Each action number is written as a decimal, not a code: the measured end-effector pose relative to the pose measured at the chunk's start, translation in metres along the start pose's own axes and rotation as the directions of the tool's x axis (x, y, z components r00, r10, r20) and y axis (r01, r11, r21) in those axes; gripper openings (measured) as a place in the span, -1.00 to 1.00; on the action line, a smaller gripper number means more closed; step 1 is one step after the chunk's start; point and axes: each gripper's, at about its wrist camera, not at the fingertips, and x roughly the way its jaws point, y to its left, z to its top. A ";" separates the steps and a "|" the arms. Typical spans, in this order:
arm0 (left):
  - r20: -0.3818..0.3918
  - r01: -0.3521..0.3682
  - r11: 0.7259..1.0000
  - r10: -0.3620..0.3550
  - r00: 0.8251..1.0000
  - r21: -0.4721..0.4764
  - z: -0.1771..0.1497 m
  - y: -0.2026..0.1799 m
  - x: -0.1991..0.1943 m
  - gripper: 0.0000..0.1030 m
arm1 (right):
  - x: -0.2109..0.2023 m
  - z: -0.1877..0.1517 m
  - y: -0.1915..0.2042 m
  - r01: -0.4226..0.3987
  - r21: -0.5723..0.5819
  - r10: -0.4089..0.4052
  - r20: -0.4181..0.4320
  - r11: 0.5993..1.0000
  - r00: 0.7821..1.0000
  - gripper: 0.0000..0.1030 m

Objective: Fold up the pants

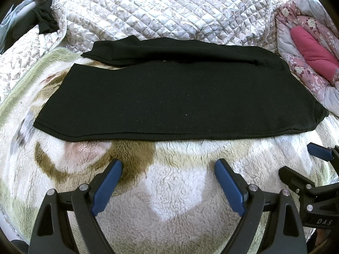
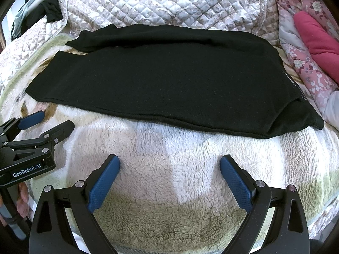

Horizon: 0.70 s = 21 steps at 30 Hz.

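Left gripper (image 1: 168, 168): black hand-held tool with blue ribbed pads, fingers spread wide and holding nothing; it hovers over bare fleece, short of the pants' near hem.
Right gripper (image 2: 170, 164): same black-and-blue build, fingers also spread wide and empty — just beside the left one; each shows at the edge of the other's view.
Fleece blanket (image 2: 169, 190): large shaggy cream, olive and brown cover directly under both grippers, running ahead beneath the pants.
Quilted bedspread (image 1: 161, 6): pale diamond-stitched cover with a grey-brown floral print, far ahead of the grippers, beyond the pants.
Black pants (image 1: 161, 97): dark knit trousers lying flat on the fleece just ahead of both grippers, stretched left to right across the view; leg ends lie to the front left, the wider end to the front right. A second layer or leg lies along the far edge, slightly offset from the near one. Neither gripper touches them.
Pink floral comforter (image 1: 300, 67): bunched quilted bedding ahead and to the right, beside the pants' right end.
Magenta cushion (image 2: 317, 38): plain deep-pink soft roll resting in the floral comforter, far right.
Dark clothing heap (image 1: 42, 21): crumpled black fabric far ahead on the left — well apart from the pants.
Hand (image 2: 22, 199): part of one shows at the lower left of the right wrist view, around the left gripper's handle.
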 end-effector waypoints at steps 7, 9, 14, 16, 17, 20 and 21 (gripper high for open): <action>-0.001 0.000 1.000 0.000 1.000 0.000 0.000 0.000 0.000 0.77 | 0.001 -0.001 0.000 -0.003 -0.002 0.003 -0.008 1.000 1.000 0.87; -0.001 0.000 1.000 0.000 1.000 0.001 0.000 0.000 0.000 0.77 | 0.001 -0.001 0.000 -0.006 -0.006 0.006 -0.010 1.000 1.000 0.88; -0.001 0.001 1.000 -0.001 1.000 -0.001 0.000 0.000 0.000 0.77 | 0.001 -0.001 0.001 -0.007 -0.011 0.007 -0.005 1.000 1.000 0.88; 0.000 0.000 1.000 0.000 1.000 0.002 0.000 0.000 0.000 0.77 | 0.001 -0.001 0.001 -0.008 -0.011 0.008 -0.005 1.000 1.000 0.88; 0.000 0.000 1.000 0.000 1.000 0.003 -0.001 0.001 0.001 0.77 | 0.001 -0.001 0.001 -0.007 -0.013 0.007 -0.004 1.000 1.000 0.88; -0.001 0.000 1.000 0.000 1.000 0.004 -0.002 0.000 0.001 0.77 | 0.000 0.000 0.002 -0.008 -0.014 0.008 -0.003 1.000 1.000 0.88; -0.001 0.000 1.000 0.000 1.000 0.004 -0.002 0.000 0.001 0.77 | 0.000 -0.001 0.002 -0.008 -0.015 0.008 -0.003 1.000 1.000 0.88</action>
